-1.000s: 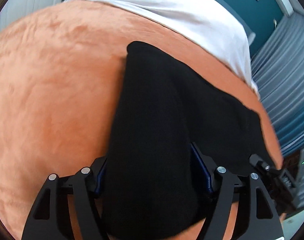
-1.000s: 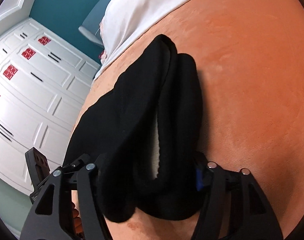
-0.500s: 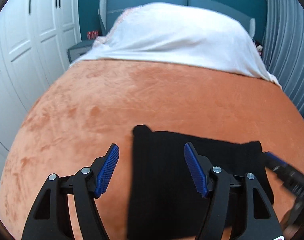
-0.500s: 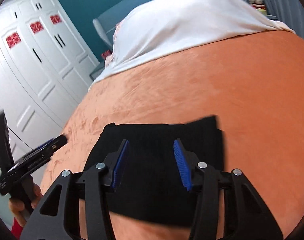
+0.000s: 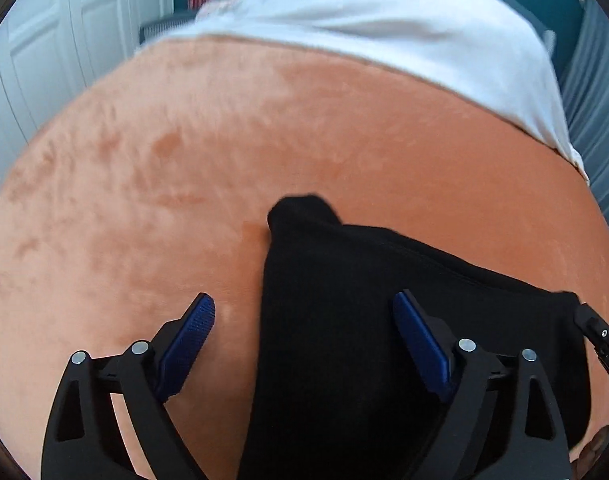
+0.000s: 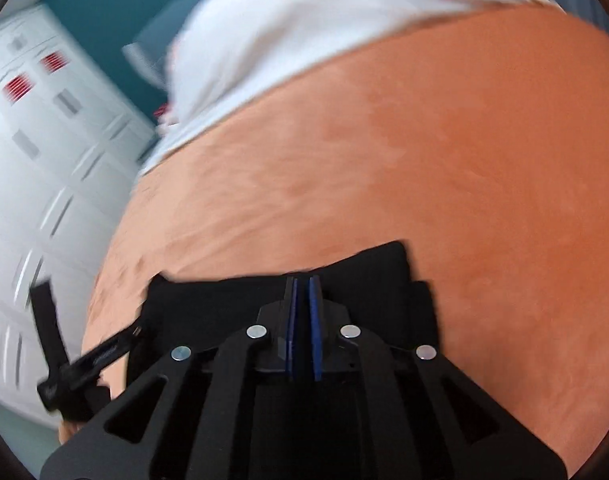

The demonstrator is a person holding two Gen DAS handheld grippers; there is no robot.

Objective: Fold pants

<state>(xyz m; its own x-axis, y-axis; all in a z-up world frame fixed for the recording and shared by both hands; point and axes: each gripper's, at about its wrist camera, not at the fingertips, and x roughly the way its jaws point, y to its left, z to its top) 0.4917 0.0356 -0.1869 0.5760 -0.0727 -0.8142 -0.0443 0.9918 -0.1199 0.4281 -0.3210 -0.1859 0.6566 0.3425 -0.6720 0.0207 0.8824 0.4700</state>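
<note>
The black pants [image 5: 344,320] lie folded into a compact rectangle on the orange bedspread [image 5: 224,152]. My left gripper [image 5: 304,316] is open just above the pants' left edge, with blue pads [image 5: 192,336] apart and nothing between them. My right gripper [image 6: 303,292] is shut with its blue pads together, above the folded pants [image 6: 364,280]; nothing shows between the pads. The left gripper also shows at the lower left of the right wrist view [image 6: 84,364], and the right one at the right edge of the left wrist view [image 5: 600,340].
A white sheet [image 5: 384,20] covers the far end of the bed. White wardrobe doors [image 6: 32,160] stand to the left and a grey curtain [image 5: 600,100] hangs to the right. The bedspread's left edge [image 6: 104,280] drops off beside the pants.
Both grippers let go of the pants and pulled back, leaving them folded on the bed. The right gripper has since shut empty; the left stays open.
</note>
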